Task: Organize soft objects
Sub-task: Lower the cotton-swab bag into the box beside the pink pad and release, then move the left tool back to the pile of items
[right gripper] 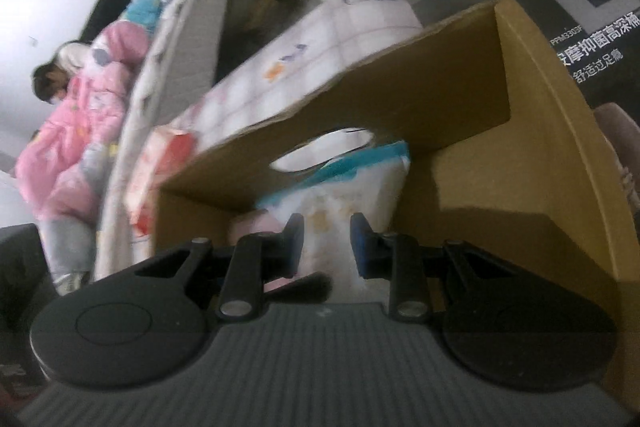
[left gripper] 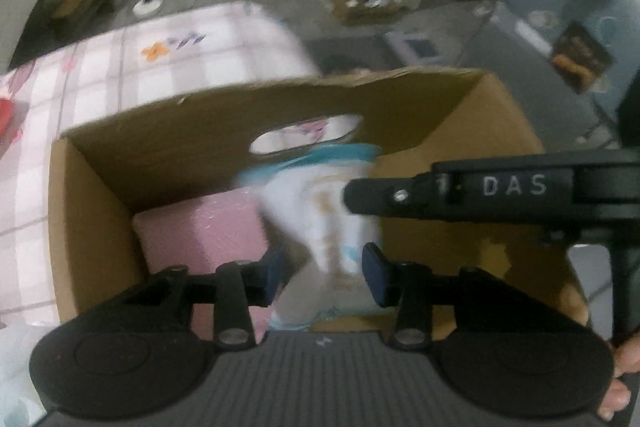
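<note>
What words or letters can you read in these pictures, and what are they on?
"DAS": raised letters on the right gripper's black finger, seen from the left wrist.
"摩抑菌高深桶": white print on the black box behind the cardboard box.
"舒适过足": smaller line below it, partly cut off.
"PPM3303F": small code above those lines, blurred, so uncertain.
The white and blue pack has prints too blurred to read.

A brown cardboard box (left gripper: 168, 131) holds a pale pink pack (left gripper: 200, 231) and a white soft pack (left gripper: 332, 211) edged in teal, with what may be faint orange print. Behind, a white quilt (left gripper: 160, 55) checked in pink carries orange and purple motifs. The gripper pads (right gripper: 360, 247) are blue.
</note>
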Motion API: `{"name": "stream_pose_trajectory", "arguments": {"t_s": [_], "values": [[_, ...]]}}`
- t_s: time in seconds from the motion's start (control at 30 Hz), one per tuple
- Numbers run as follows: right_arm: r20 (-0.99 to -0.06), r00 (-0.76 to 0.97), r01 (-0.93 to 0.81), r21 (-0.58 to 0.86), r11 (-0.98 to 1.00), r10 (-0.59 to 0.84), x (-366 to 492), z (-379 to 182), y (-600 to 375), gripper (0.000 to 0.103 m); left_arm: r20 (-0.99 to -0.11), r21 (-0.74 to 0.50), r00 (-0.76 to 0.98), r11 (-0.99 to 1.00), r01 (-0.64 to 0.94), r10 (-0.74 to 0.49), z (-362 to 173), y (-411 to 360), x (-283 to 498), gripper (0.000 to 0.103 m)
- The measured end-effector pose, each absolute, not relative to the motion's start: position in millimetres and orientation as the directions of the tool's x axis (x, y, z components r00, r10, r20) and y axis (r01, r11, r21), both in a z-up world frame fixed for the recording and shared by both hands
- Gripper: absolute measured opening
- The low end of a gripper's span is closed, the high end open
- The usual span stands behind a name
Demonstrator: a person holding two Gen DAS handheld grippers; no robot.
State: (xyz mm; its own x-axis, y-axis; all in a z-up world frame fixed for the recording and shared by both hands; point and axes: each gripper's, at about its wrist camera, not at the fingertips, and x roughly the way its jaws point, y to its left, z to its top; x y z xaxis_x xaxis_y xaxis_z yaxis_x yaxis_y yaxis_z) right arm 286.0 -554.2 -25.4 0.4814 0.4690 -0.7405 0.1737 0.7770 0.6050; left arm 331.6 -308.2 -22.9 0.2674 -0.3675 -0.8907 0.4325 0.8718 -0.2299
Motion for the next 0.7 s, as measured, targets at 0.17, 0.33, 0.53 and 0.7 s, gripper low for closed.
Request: {"name": "stream_pose_trajectory", "arguments": {"t_s": [0.17,0.33,0.53,0.7], "values": [[-0.727,0.494,0.179,0.622,0.763,0.477,293.8,-33.6,-552.1,0.025,-0.879,-0.26,0.275,0.875,0.408,-0.389,-13.7,-291.3,328.9,0.055],[-0.696,0.549,0.137,0.622,0.771,0.464,274.8,-3.5,-549.8,0.026,-0.845,-0.27,0.328,0.867,0.419,-0.422,16.8,-278.2,313.9,0.063],[-0.635,0.624,0.067,0.625,0.778,0.456,229.1,52.1,-547.0,0.031,-0.784,-0.293,0.398,0.849,0.441,-0.477,66.0,-236.1,274.3,0.069],[-0.58,0.661,0.0,0.635,0.772,0.476,178.1,88.3,-537.7,0.044,-0.728,-0.278,0.491,0.86,0.428,-0.479,103.1,-181.7,226.2,0.072]]}}
